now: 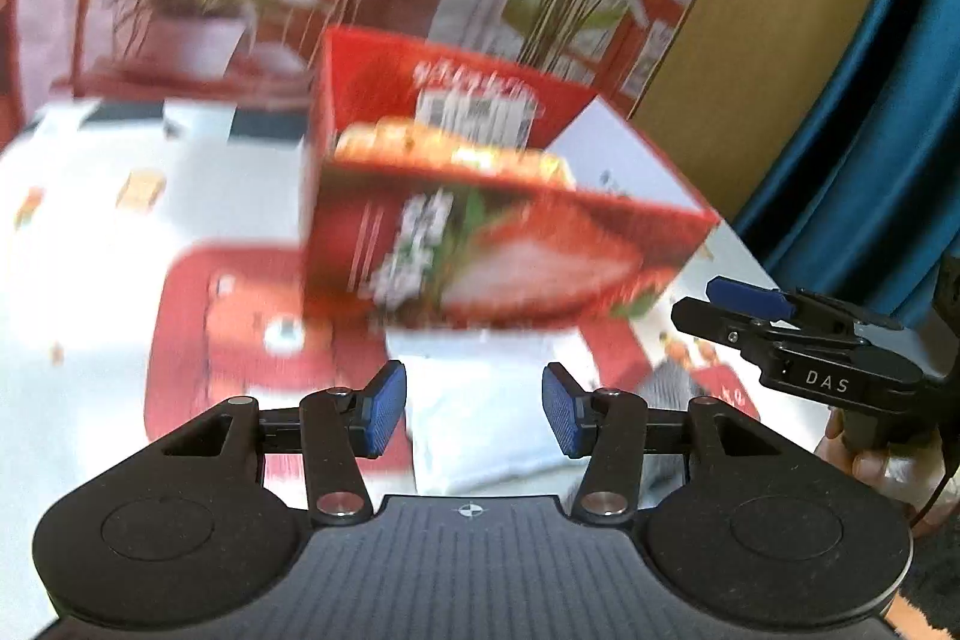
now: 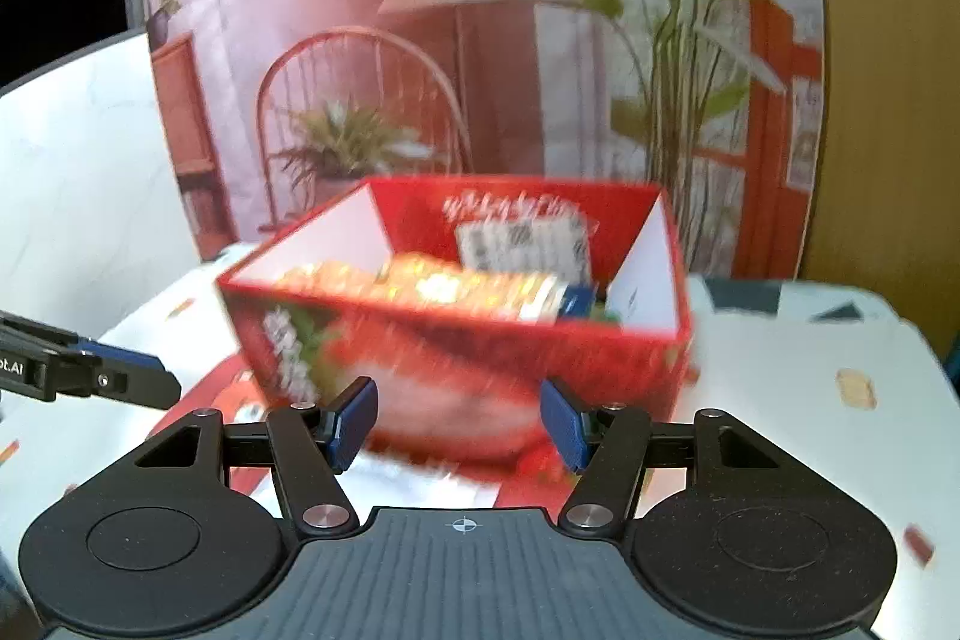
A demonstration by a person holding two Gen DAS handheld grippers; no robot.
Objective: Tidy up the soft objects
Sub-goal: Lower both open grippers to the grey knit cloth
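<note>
Your box [image 2: 480,340] is red w/ white inner walls, a strawberry picture and white lettering on the front. In front of it, the surface [image 1: 90,220] wears a white cloth w/ red patches and small orange marks. Both tongs [image 1: 474,409] [image 2: 459,421] are black w/ blue pads.

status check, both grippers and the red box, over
Left gripper open, empty, over white cloth. Right gripper open, empty. Red box ahead, partly filled. Nothing blocking.
</note>
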